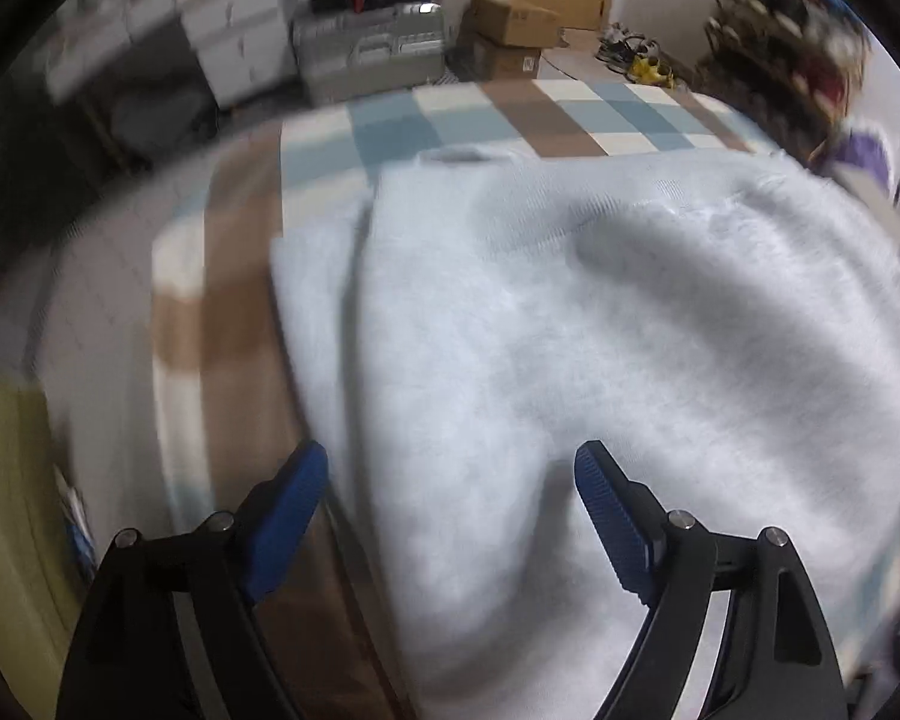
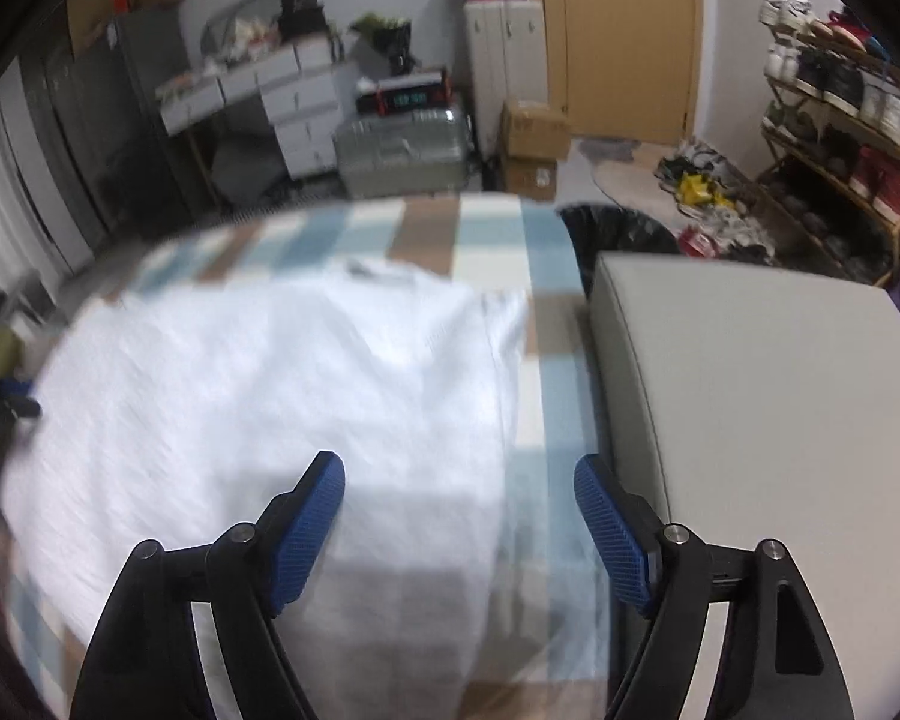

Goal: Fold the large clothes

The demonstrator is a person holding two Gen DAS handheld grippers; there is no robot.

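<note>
White fuzzy knit sweater [image 1: 570, 330] spread flat on the checked blanket [image 1: 546, 108].
Left gripper [image 1: 450, 474] and right gripper [image 2: 459, 486] hover spread, empty, over the sweater's near hem; next likely pinching it.

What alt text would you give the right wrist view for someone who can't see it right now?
The right gripper hangs open over the right edge of a white garment spread flat on a blue, brown and cream checked cloth. A grey cushioned surface sits to its right, with a cluttered room behind.
</note>
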